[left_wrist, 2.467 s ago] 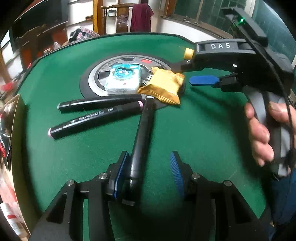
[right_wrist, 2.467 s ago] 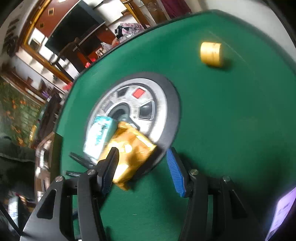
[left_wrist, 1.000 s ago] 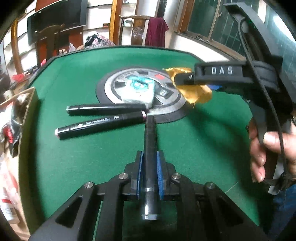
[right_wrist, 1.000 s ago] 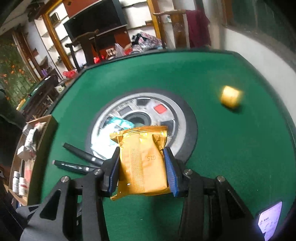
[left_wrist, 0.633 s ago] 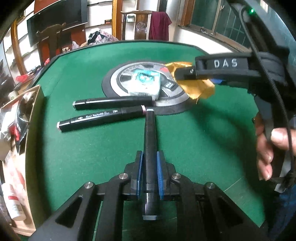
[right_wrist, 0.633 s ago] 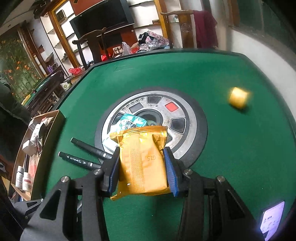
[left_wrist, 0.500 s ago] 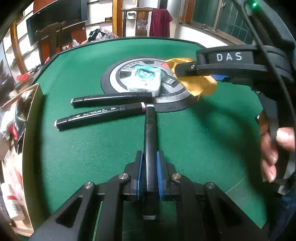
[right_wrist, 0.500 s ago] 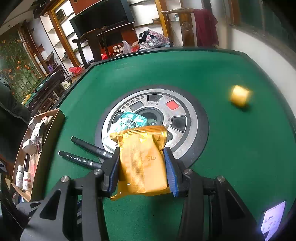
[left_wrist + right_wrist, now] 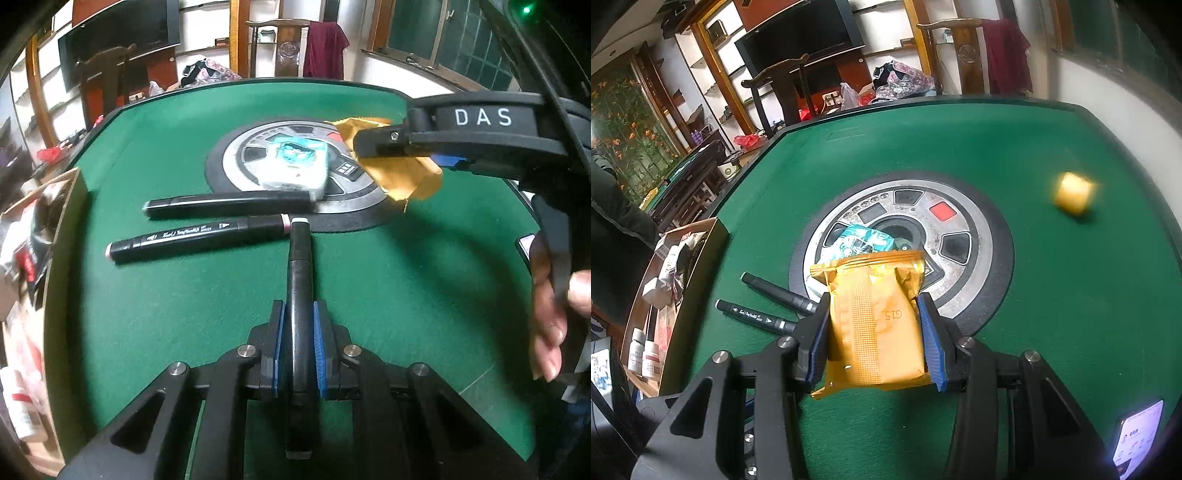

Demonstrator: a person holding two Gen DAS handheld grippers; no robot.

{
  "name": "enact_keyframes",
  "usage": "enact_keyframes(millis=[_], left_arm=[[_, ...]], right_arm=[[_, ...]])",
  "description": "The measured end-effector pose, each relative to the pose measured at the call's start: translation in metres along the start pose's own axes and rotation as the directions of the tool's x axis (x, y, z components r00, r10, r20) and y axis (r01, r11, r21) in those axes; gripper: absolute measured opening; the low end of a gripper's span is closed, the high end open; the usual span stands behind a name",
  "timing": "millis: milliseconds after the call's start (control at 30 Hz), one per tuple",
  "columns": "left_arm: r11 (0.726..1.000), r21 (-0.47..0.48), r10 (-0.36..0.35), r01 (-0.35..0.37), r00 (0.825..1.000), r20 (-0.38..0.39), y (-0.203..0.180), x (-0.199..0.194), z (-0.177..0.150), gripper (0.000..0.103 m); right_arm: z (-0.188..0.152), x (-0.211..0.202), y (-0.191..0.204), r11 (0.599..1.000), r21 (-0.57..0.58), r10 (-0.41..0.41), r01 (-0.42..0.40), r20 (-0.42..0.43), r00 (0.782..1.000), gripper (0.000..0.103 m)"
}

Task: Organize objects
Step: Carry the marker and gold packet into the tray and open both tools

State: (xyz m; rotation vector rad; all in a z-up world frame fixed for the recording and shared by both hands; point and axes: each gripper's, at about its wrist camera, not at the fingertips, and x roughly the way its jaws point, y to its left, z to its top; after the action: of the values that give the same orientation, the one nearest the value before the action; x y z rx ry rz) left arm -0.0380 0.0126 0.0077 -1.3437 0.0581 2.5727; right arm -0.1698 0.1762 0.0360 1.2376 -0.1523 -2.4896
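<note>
A: What is new, compared with a moment ago?

B: Both claws now have something. The left claw [image 9: 298, 347] was open around the black marker [image 9: 300, 295] a short time before; now its blue pads are pressed on the marker's barrel, and the marker points away toward the far side. Its far tip is just beside the end of the second marker [image 9: 199, 240], which lies across on the green surface [image 9: 406, 288].

A: And the right side?

B: The right claw [image 9: 875, 332] is clamped on the orange snack packet [image 9: 873, 325]. Before, the packet lay at the edge of the round centre panel [image 9: 975, 258]; now it is up off the surface, held from both sides.

A: What remains lying there?

B: Two markers, one next to the other: the second marker and the third marker [image 9: 229, 202] behind it. Farther, on the panel, is the tissue pack [image 9: 295, 166]. A small yellow object [image 9: 1074, 197] sits far right, well apart from the rest.

A: So what does it mean for organizing?

B: I think the picking step is finished for these two things, and the next is to carry them to their places. Where those places are, I cannot tell; a cardboard box [image 9: 701, 243] stands at the left edge.
</note>
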Motion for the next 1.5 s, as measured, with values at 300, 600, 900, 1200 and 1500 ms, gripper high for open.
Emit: enact_keyframes(millis=[300, 600, 900, 1200, 1500], left_arm=[[0.999, -0.04, -0.021, 0.024, 0.998, 0.059, 0.016, -0.032, 0.0, 0.012], [0.996, -0.088, -0.016, 0.027, 0.991, 0.132, 0.039, -0.065, 0.001, 0.012], [0.984, -0.177, 0.02, 0.014, 0.981, 0.192, 0.076, -0.091, -0.004, 0.012], [0.959, -0.28, 0.103, -0.036, 0.968, 0.231, 0.123, -0.12, -0.023, 0.012], [0.923, -0.378, 0.18, -0.073, 0.949, 0.258, 0.183, -0.152, -0.047, 0.012]], right_arm=[[-0.004, 0.002, 0.013, 0.999, -0.034, 0.025, -0.025, -0.004, 1.0, 0.042], [-0.009, 0.002, 0.025, 0.997, -0.053, 0.056, -0.056, -0.007, 0.998, 0.042], [-0.015, 0.004, 0.042, 0.991, -0.083, 0.102, -0.103, -0.027, 0.994, 0.042], [-0.037, 0.002, 0.101, 0.949, -0.188, 0.24, -0.251, -0.082, 0.967, 0.042], [-0.055, 0.006, 0.171, 0.892, -0.268, 0.332, -0.365, -0.16, 0.929, 0.042]])
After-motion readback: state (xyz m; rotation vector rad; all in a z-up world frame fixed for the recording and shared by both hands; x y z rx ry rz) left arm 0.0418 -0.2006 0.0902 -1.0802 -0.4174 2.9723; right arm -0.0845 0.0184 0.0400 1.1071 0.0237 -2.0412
